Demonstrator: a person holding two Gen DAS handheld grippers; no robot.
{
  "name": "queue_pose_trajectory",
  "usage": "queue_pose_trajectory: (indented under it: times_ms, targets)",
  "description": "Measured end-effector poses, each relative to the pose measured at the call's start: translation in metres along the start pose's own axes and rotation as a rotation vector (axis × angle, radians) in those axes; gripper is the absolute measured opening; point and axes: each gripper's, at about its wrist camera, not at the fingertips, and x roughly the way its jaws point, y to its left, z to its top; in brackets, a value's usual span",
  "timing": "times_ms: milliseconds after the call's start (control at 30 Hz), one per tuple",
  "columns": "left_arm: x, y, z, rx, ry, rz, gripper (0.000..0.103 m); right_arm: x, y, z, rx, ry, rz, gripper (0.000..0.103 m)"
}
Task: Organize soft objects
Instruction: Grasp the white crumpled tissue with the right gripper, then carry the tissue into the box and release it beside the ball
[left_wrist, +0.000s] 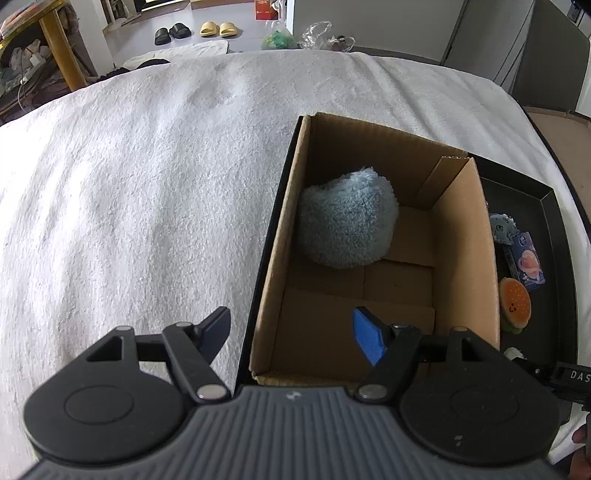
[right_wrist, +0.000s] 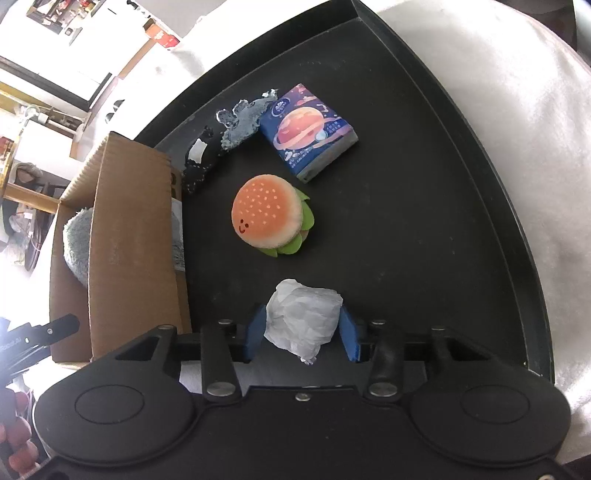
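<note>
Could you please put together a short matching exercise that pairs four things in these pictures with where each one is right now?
Things:
1. fluffy blue plush
2. burger toy
3. white crumpled tissue
4. planet-print tissue pack

Places:
A. between the right gripper's blue pads
B. inside the cardboard box
C. on the black tray, beyond the burger toy in the right wrist view
D. on the tray, middle, clear of the gripper

Pairs: 1-B, 2-D, 3-A, 4-C

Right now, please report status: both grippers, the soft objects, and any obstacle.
Left gripper open, empty, at cardboard box. Right gripper shut on crumpled white wad. Burger plush ahead on black tray, apart.
</note>
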Motion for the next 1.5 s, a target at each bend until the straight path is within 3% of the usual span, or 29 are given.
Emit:
queue_pose_trajectory:
  times_ms: [633,1100,1433,1500]
  targets:
    - [-0.009,0.014,-0.002,-0.015,-0.022,-0.039,0.068,-0.036,0.028,0.010,-0.059,-0.089,0.033,0.037]
    - [-0.015,0.022,-0.001,-0.021,-0.046,-0.102,0.041,-0.057,0.081,0.017,-0.159,-0.169,0.080,0.037]
    - [-0.007,0.030,0.000,-0.046,-0.043,-0.134,0.038,-0.058,0.113,0.025,-0.215,-0.202,0.084,0.037]
    - [-0.005,0.031,0.001,-0.049,-0.043,-0.141,0.029,-0.056,0.120,0.027,-0.229,-0.205,0.087,0.037]
